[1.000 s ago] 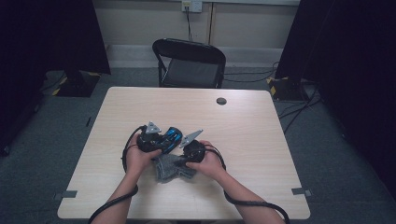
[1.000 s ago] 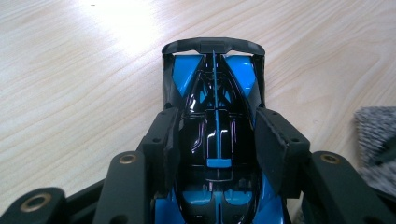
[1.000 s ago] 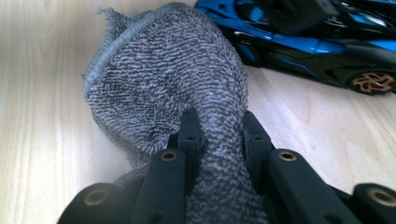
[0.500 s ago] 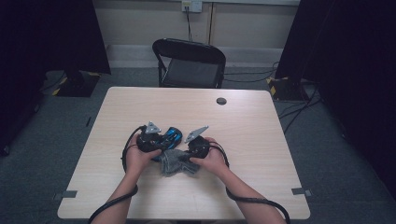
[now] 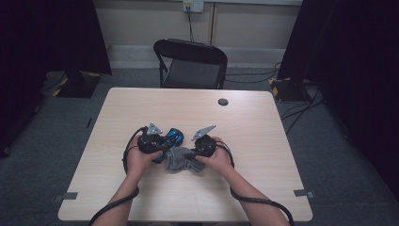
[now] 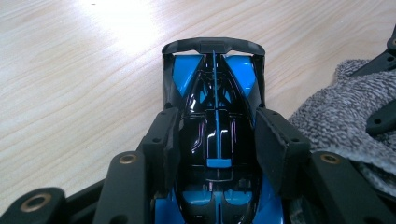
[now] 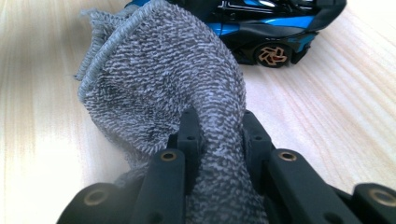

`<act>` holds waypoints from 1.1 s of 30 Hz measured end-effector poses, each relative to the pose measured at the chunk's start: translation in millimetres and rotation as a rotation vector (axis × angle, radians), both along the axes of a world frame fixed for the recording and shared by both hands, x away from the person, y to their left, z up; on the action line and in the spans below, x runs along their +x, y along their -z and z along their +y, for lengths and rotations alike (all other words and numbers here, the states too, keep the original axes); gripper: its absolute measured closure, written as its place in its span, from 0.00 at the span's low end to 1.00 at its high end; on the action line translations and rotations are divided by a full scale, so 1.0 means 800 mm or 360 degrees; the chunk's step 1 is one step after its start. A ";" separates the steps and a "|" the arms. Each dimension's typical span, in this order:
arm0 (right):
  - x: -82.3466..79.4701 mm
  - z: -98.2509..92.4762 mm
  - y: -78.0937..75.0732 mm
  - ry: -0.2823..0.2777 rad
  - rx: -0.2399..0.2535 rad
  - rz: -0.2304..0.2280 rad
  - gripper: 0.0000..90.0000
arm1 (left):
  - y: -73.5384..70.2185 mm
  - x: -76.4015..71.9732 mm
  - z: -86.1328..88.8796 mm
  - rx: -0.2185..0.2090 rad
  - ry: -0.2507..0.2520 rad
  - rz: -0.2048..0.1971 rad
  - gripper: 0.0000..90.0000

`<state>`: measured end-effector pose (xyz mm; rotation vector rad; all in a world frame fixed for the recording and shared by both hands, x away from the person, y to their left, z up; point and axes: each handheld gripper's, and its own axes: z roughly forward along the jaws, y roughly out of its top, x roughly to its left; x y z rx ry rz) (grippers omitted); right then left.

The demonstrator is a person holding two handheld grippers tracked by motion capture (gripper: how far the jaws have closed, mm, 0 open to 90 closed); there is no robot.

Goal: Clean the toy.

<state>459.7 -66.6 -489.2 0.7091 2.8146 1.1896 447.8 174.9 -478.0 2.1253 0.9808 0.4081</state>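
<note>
We see a light wooden table with a small round black disc lying near its far edge. Behind it stands a black folding chair, and a wall socket with a cable hangs above.

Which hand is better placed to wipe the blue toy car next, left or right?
Right. The right gripper is shut on the grey cloth, beside the toy car, while the left gripper is busy clamping the car.
</note>
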 end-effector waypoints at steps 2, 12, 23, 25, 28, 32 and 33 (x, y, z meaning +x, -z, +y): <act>0.001 -0.001 0.000 0.0004 -0.0002 0.0000 0.83 | 0.000 0.000 0.000 0.0000 -0.0001 0.0000 0.57; 0.009 -0.005 -0.001 0.0026 -0.0022 -0.0011 0.83 | 0.000 0.000 0.000 -0.0004 -0.0001 0.0005 0.57; 0.020 -0.012 -0.001 0.0064 -0.0029 -0.0008 0.83 | 0.000 0.000 0.000 -0.0001 0.0000 0.0007 0.57; 0.022 -0.014 -0.002 0.0074 -0.0038 -0.0007 0.83 | 0.000 0.000 0.000 -0.0002 -0.0002 0.0005 0.57; 0.025 -0.017 -0.002 0.0086 -0.0044 -0.0007 0.83 | 0.000 0.000 0.000 -0.0001 -0.0003 0.0005 0.57; 0.027 -0.019 -0.002 0.0102 -0.0044 -0.0004 0.83 | 0.000 0.000 0.000 -0.0001 0.0000 0.0008 0.57; 0.028 -0.019 -0.002 0.0108 -0.0045 -0.0004 0.83 | 0.000 0.000 0.000 0.0002 -0.0001 0.0005 0.57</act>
